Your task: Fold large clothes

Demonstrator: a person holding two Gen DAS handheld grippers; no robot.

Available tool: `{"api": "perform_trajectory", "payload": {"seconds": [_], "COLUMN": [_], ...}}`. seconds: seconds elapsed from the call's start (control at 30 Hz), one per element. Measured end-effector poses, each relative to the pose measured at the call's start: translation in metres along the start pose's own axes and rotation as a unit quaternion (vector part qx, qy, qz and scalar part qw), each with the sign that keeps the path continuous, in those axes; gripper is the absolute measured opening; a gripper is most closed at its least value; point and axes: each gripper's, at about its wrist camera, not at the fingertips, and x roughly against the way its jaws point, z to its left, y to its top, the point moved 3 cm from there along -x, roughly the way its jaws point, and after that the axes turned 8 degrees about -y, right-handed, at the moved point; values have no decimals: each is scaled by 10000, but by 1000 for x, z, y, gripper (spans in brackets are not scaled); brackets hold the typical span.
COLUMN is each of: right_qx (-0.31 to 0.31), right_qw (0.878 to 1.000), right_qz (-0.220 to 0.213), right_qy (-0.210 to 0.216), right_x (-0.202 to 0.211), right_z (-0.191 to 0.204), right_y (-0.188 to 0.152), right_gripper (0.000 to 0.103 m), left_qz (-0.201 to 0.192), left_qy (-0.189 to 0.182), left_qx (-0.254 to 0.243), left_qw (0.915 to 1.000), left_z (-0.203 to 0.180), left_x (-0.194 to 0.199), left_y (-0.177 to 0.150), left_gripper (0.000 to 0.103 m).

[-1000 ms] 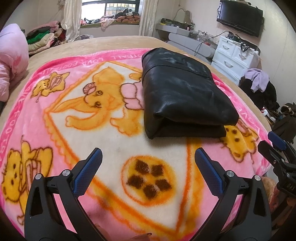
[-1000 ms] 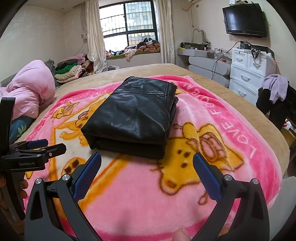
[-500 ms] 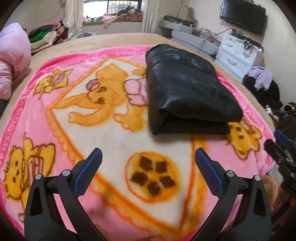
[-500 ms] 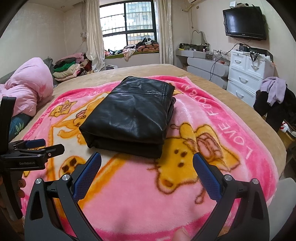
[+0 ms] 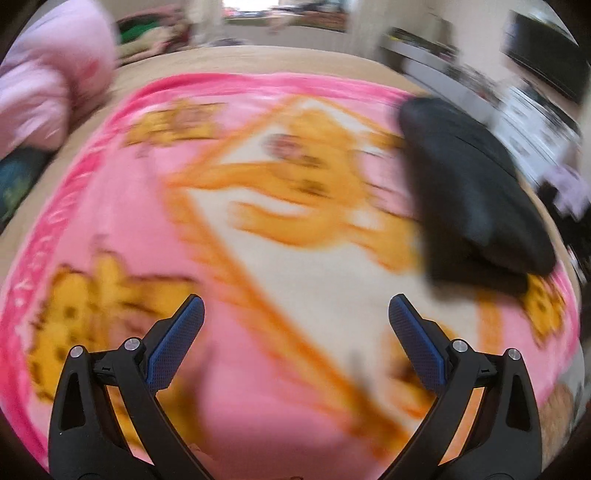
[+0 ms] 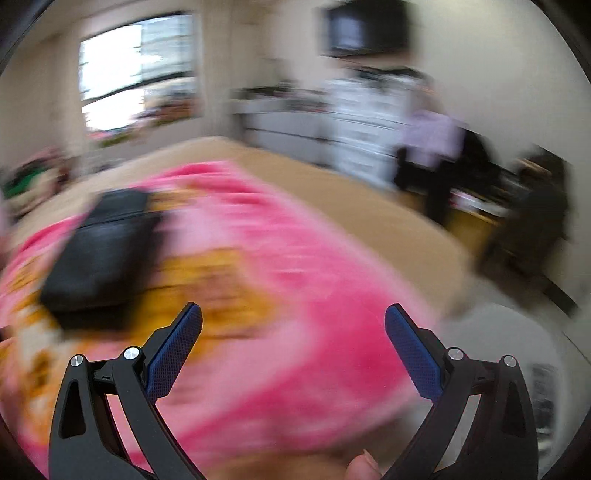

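A black leather garment (image 5: pixel 469 192) lies folded into a thick rectangle on the pink cartoon blanket (image 5: pixel 258 258). The left wrist view has it at the right, far beyond my left gripper (image 5: pixel 295 317), which is open and holds nothing. The right wrist view has the garment (image 6: pixel 103 251) at the left, and my right gripper (image 6: pixel 293 319) is open and empty over the blanket's (image 6: pixel 295 295) right part. Both views are blurred by motion.
A pink duvet (image 5: pixel 48 92) is heaped at the bed's left. To the right of the bed stand white drawers (image 6: pixel 369 129) and clothes on a chair (image 6: pixel 439 147). A TV (image 6: pixel 369 26) hangs on the wall. A fingertip (image 6: pixel 364 467) shows at the bottom edge.
Both grippers have swung fast. The left one turned left, so the garment slid to the right of its view. The right one turned right, so the garment slid left. Both stay open.
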Motion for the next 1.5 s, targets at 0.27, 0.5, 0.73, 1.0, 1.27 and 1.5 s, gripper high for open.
{"api": "perform_trajectory", "payload": {"seconds": [0.27,0.5,0.73,1.0,1.27,1.5], "right_qx": [-646,-986,-975,-979,-987,-989], "right_qw": [9645,9684,9684,9686,9687,9687], "right_qz": [1588,1605,1603,1594,1591,1591], "right_qy": [-2007,-1634,-1643,-1640,-1632,-1631], "right_x": [-151,-177,-180,-178,-178,-178], "right_z": [-182,-206,-206,-205,-206,-206], "right_y": [-29,-45,-43,-47,-47,-47], "right_gripper": [98,99,99,99,99,99], "left_qz": [-296,-110,-152,-272,-289,-296], "left_qy": [2063,2732,2318,2135,2126,2121], "left_qx": [1306,2382,2635,2749,2757,2760], "left_qw": [9693,9319,9363,9371,9370,9370], "left_z": [233,377,426,434,428,428], "left_x": [9,6,-14,-8,-8,-8], "left_y": [41,45,34,34,30,29], "left_gripper": [94,94,95,95,95,95]}}
